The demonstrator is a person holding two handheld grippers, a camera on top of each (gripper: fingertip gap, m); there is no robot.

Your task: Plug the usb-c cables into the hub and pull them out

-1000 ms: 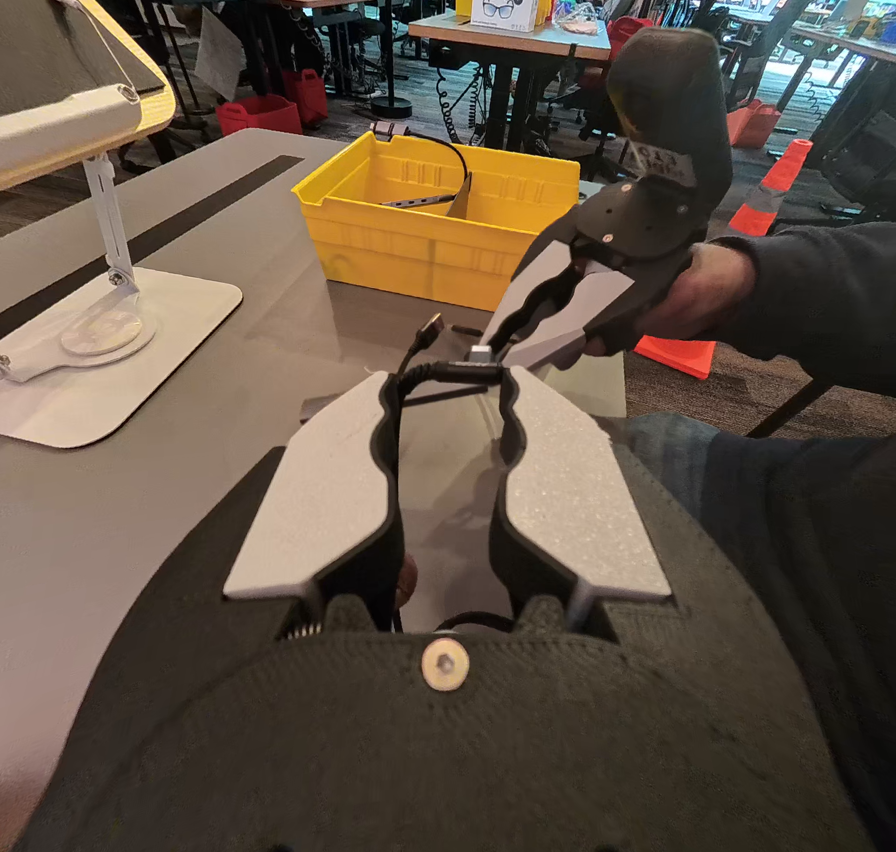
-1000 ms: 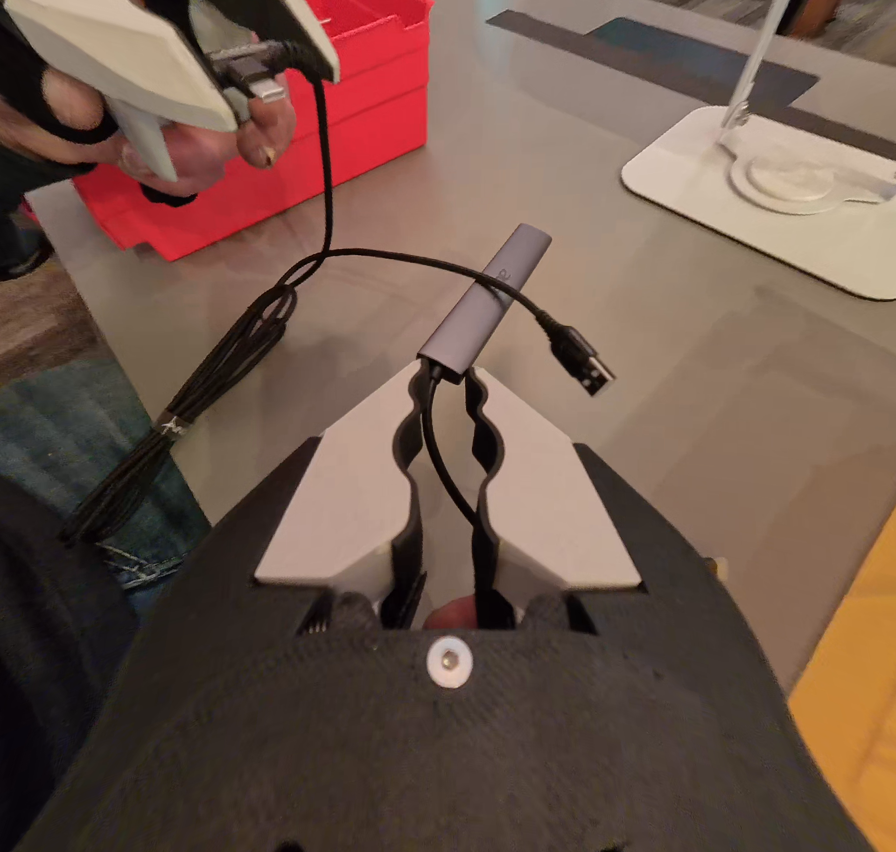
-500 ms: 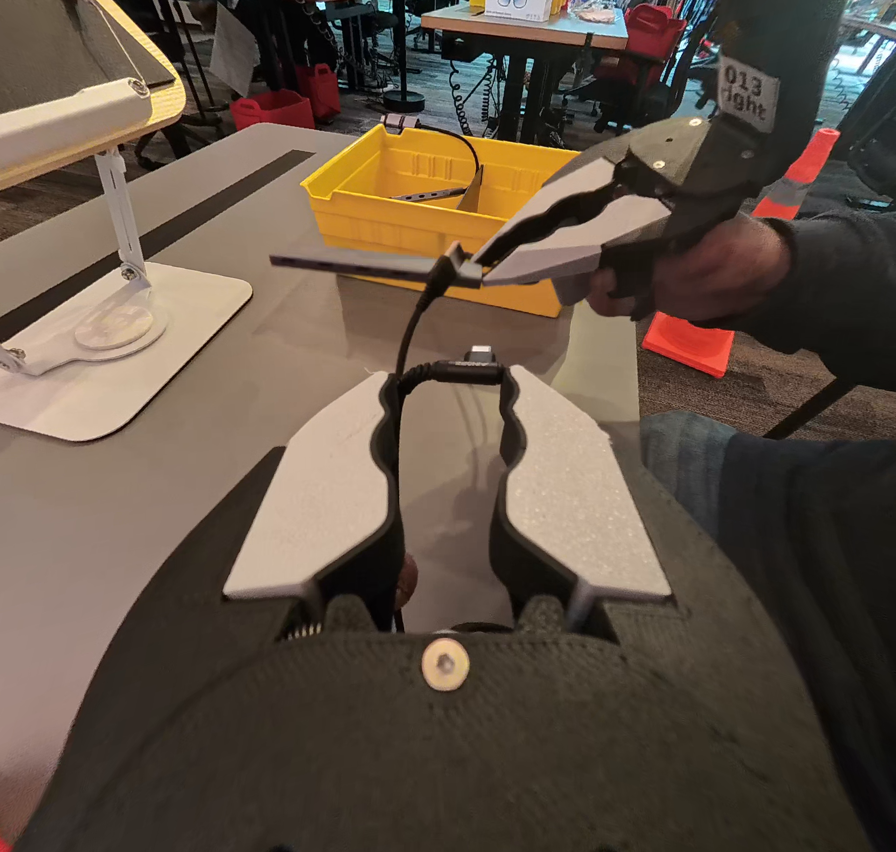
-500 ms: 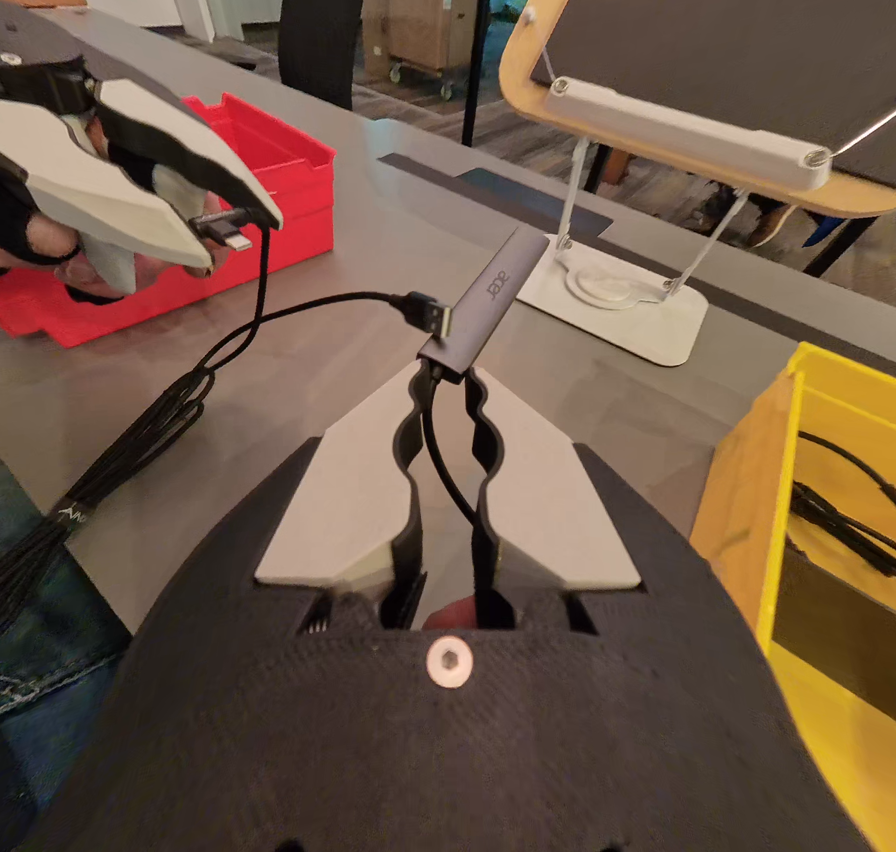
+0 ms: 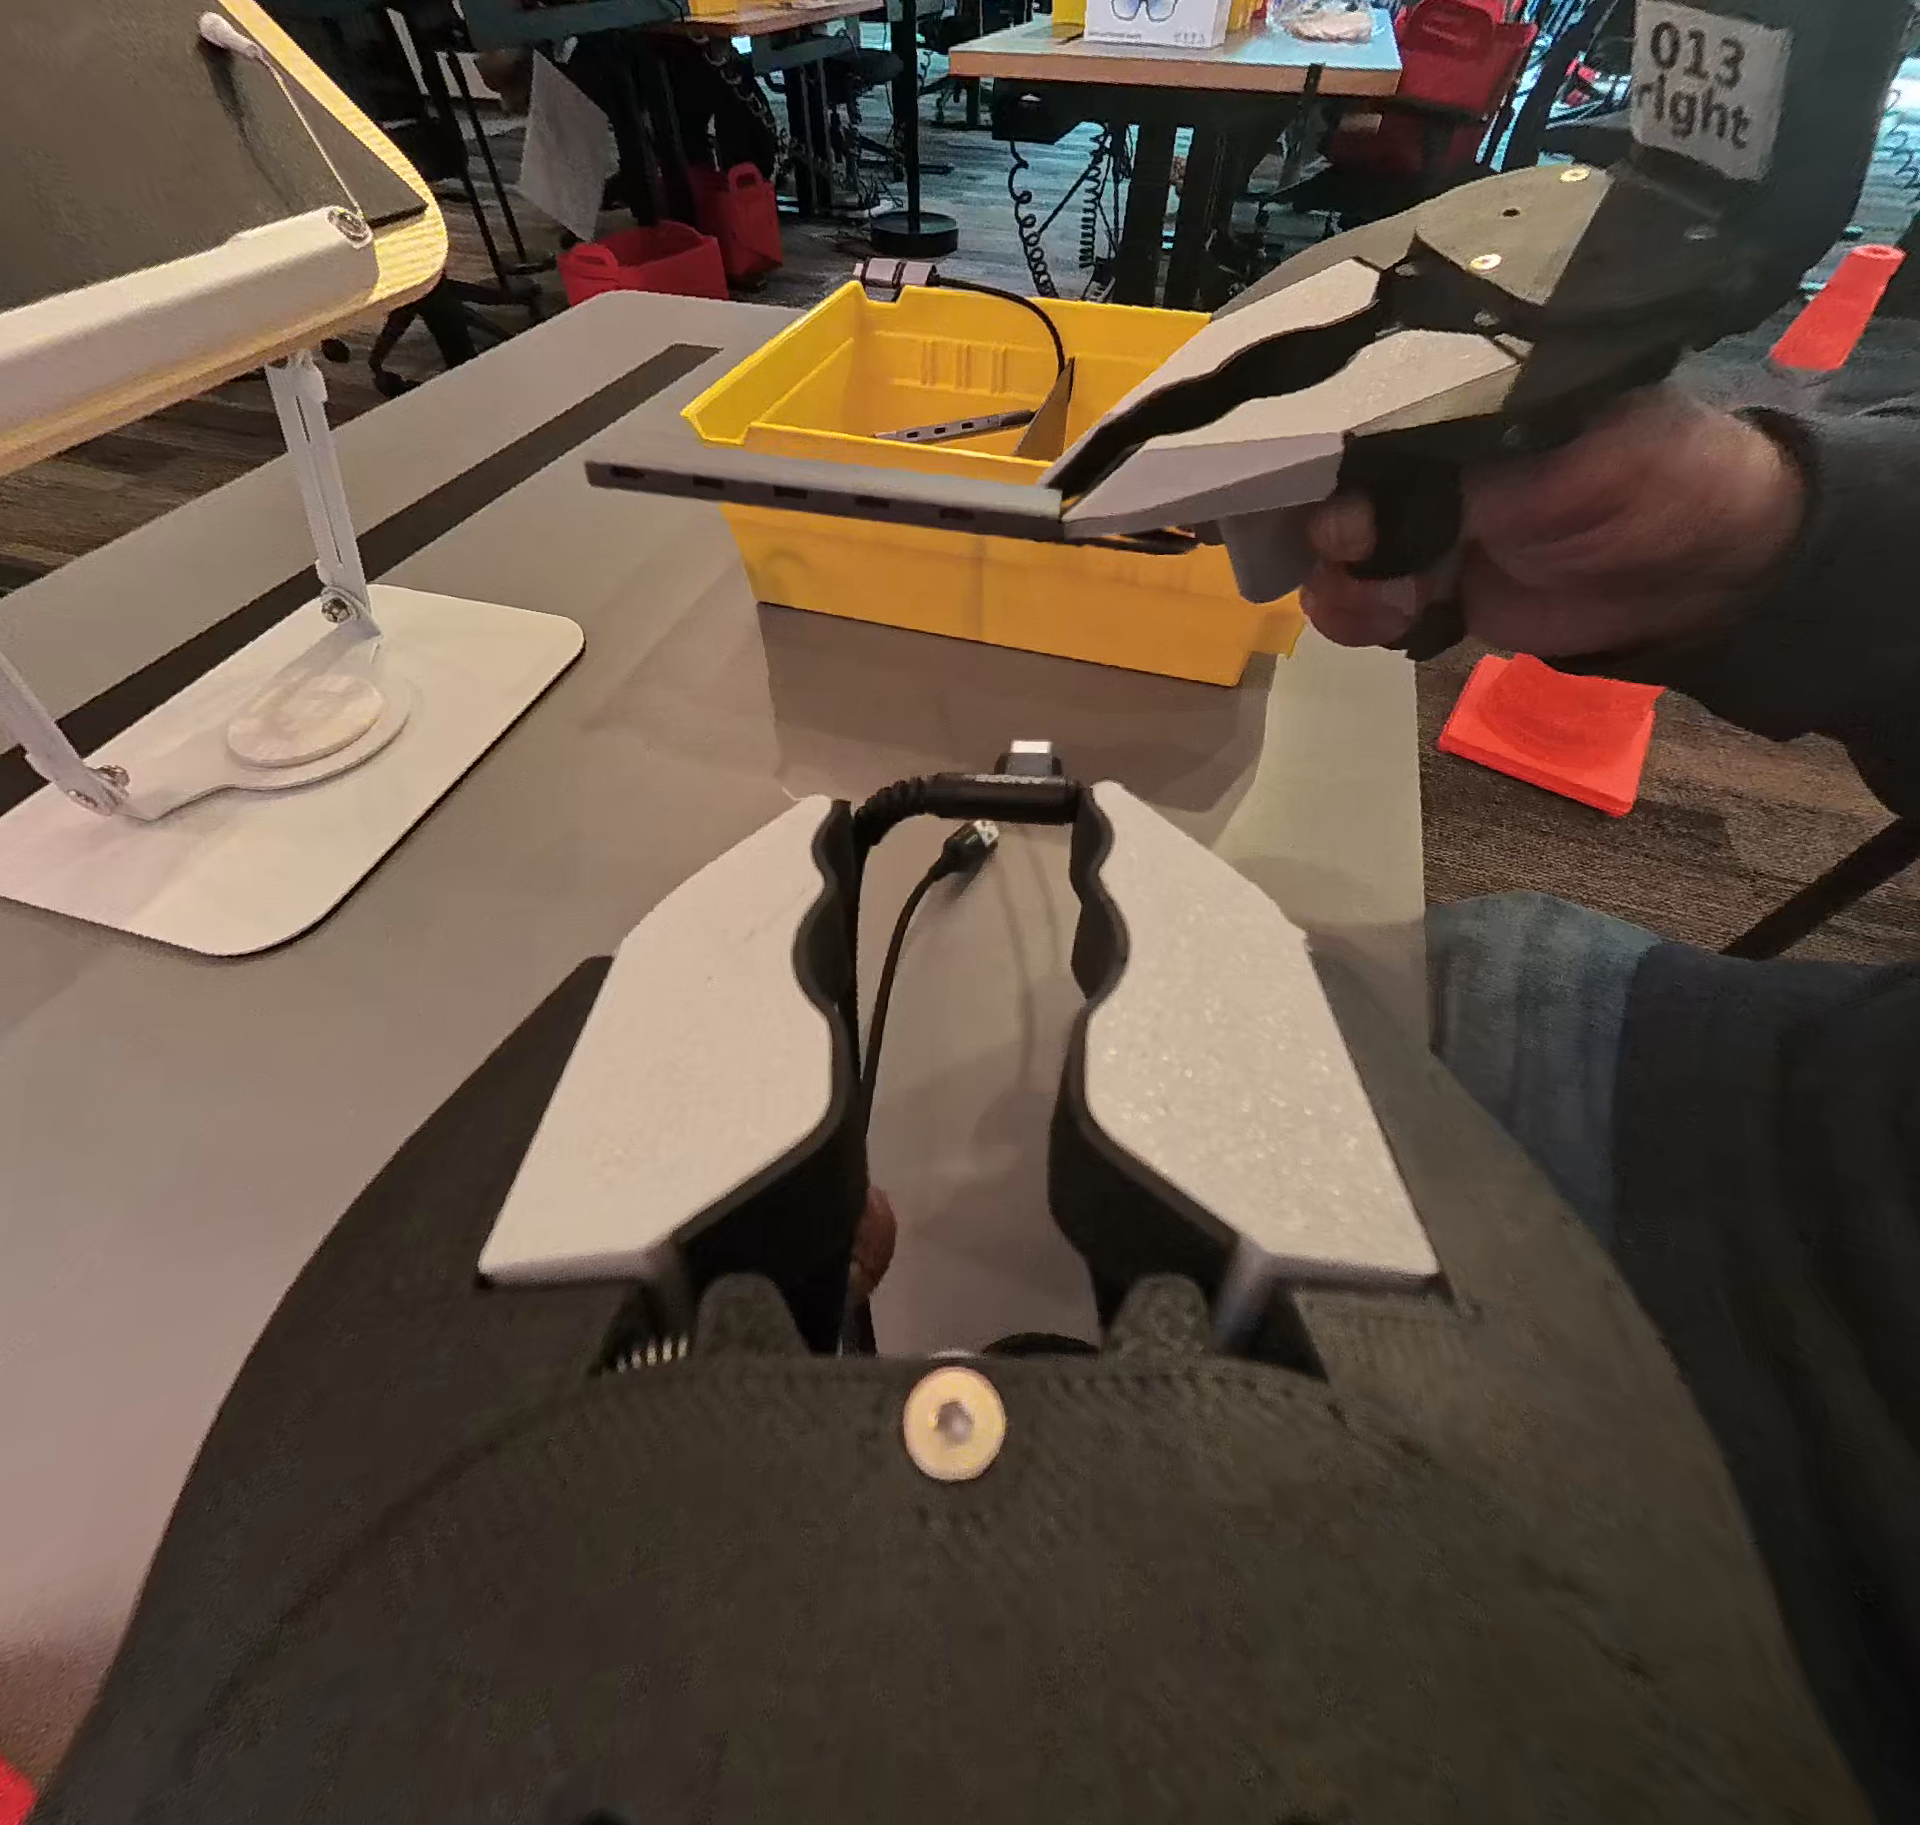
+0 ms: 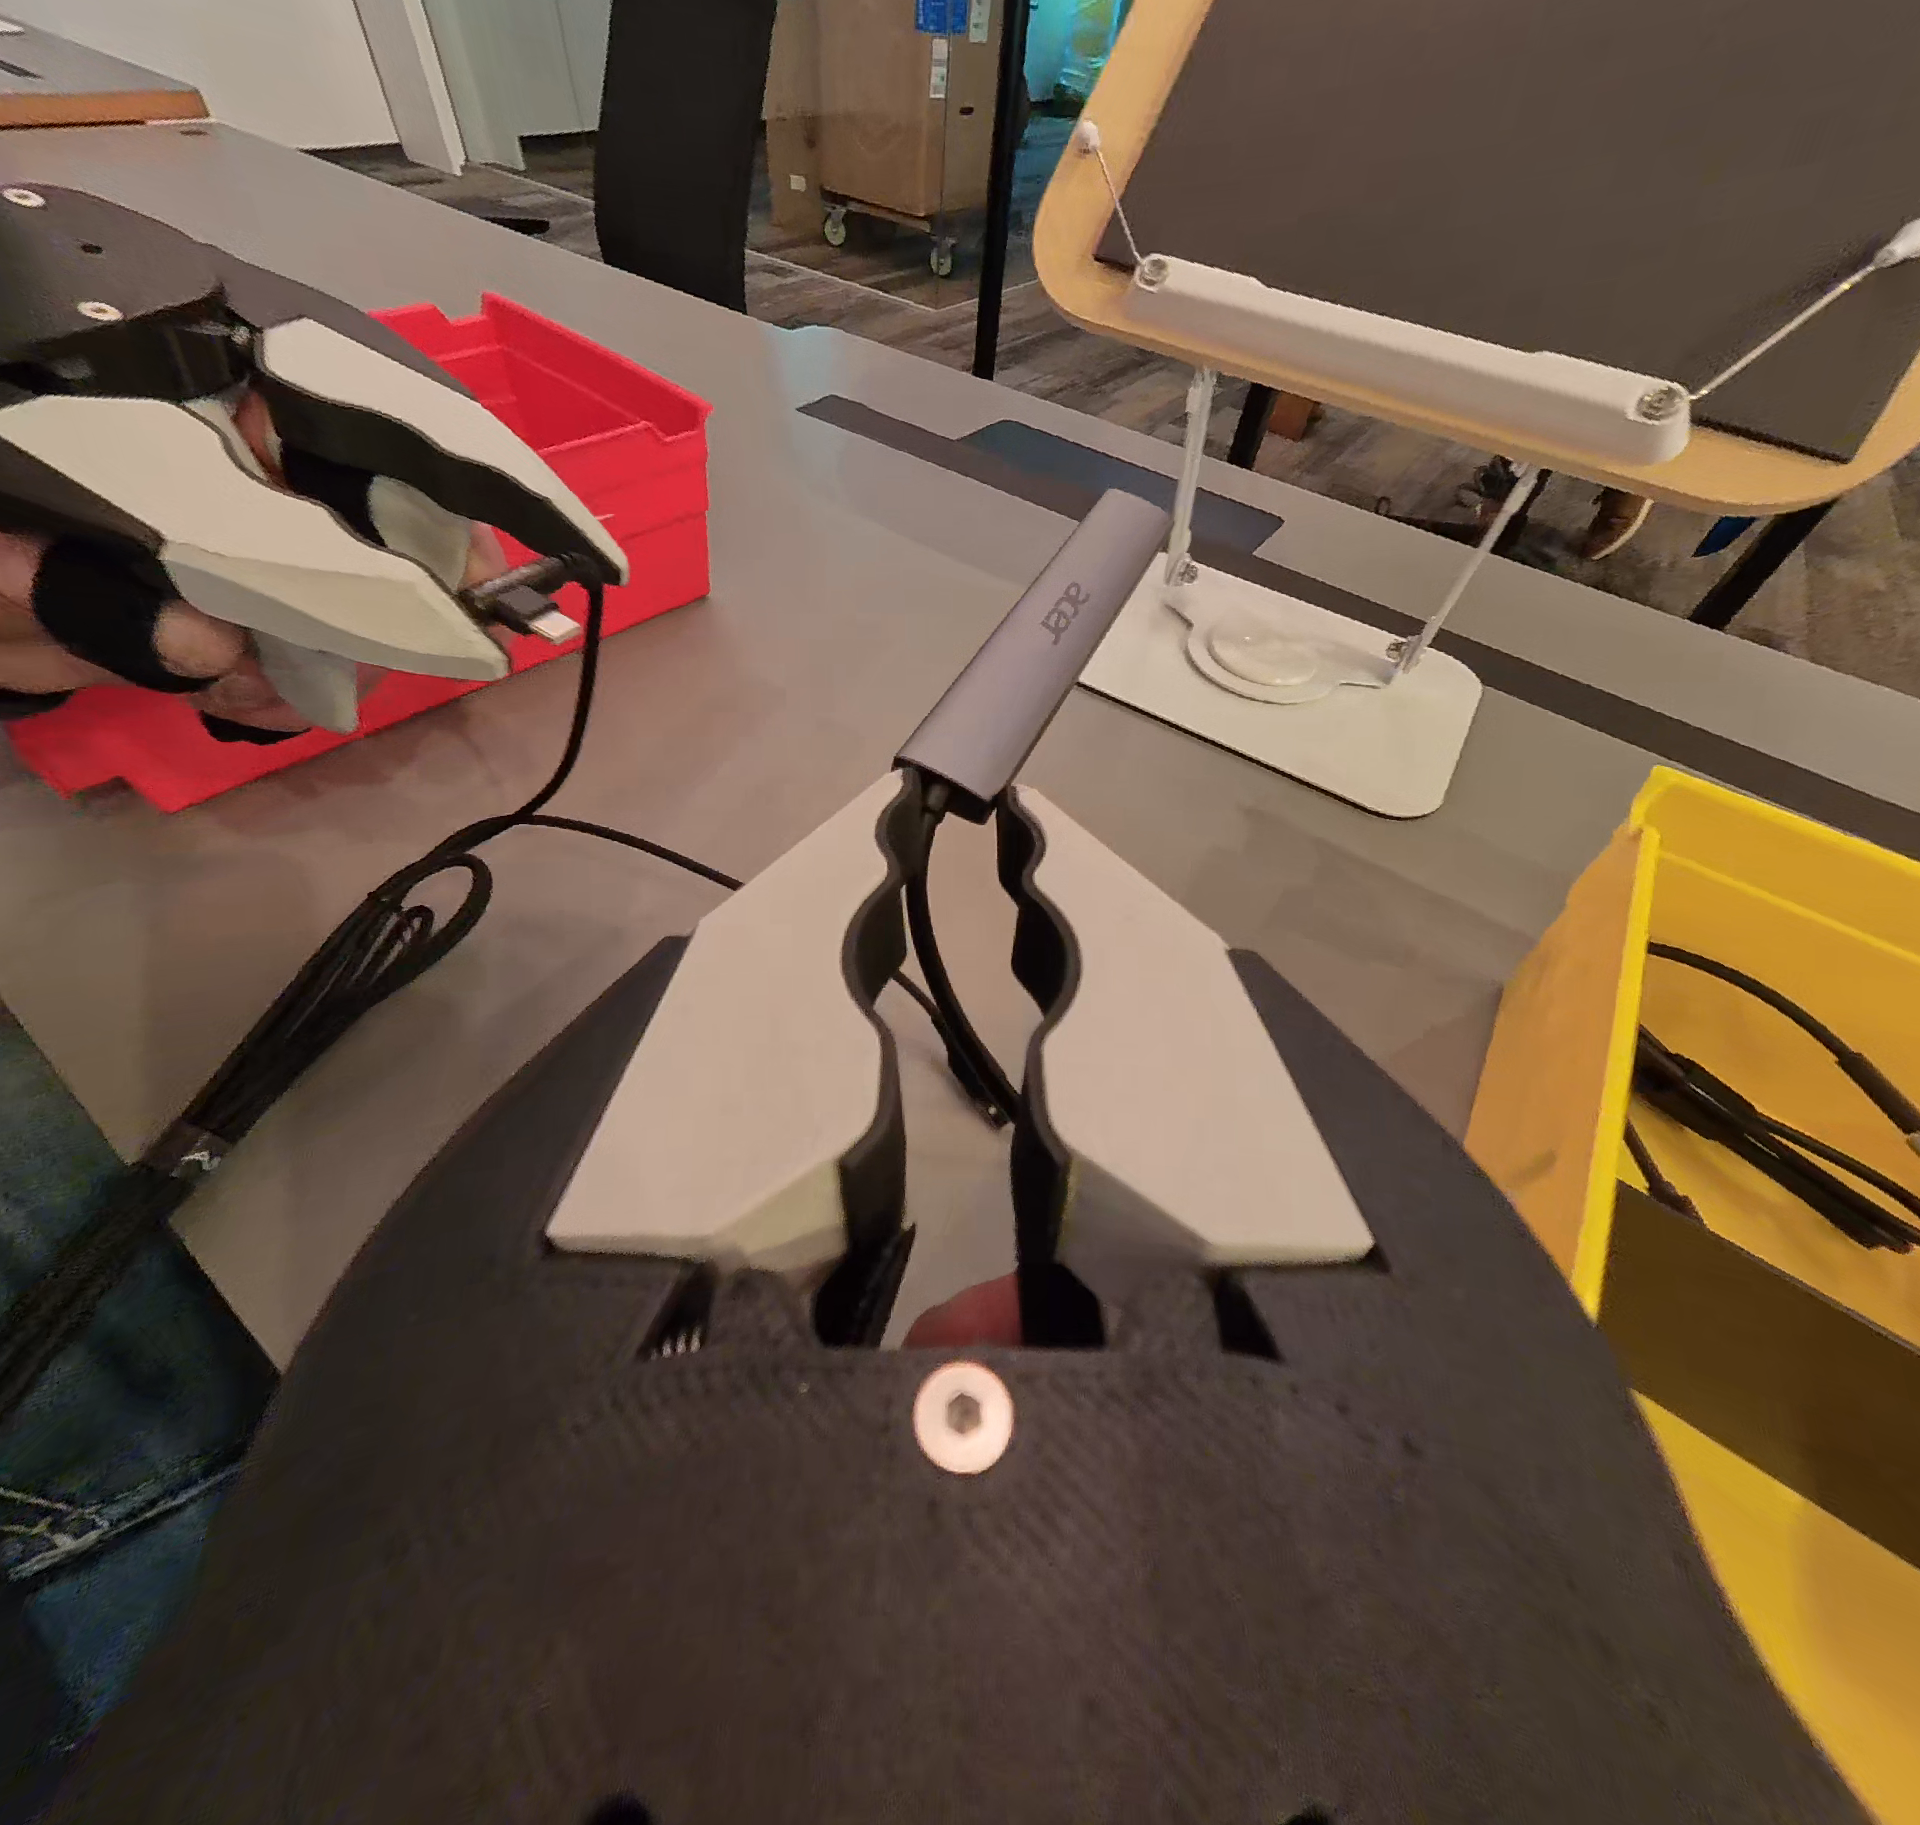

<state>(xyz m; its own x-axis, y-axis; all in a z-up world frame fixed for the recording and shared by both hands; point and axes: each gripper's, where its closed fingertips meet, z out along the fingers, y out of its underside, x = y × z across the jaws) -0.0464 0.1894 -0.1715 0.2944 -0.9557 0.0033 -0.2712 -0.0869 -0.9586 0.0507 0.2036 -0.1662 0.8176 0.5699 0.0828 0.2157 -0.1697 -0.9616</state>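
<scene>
My left gripper (image 5: 971, 807) is shut on the black USB-C plug (image 5: 1013, 788) of a cable, the metal tip pointing forward. The cable's USB-A end (image 5: 971, 837) hangs loose just below the fingertips. My right gripper (image 6: 951, 796) is shut on the near end of a slim grey hub (image 6: 1039, 648), held in the air, pointing away. In the left wrist view the hub (image 5: 821, 495) lies level in front of the yellow bin, its row of ports facing me, with the right gripper (image 5: 1070, 513) at its right end. In the right wrist view the left gripper (image 6: 540, 599) holds the plug (image 6: 525, 603) at left; the coiled cable (image 6: 343, 965) trails down over the table edge.
A yellow bin (image 5: 997, 570) with another hub and cables stands at the far table edge; it also shows at right in the right wrist view (image 6: 1704, 944). A red bin (image 6: 603, 445) sits behind the left gripper. A white tablet stand (image 5: 270, 736) stands at left. Orange cones lie on the floor. My right fingertips sit around 10 centimeters from my left ones.
The right gripper lifted the hub off the table, turned it level and raised it higher. The cable's USB-A end dropped away from the hub. The left gripper kept hold of the plug.
</scene>
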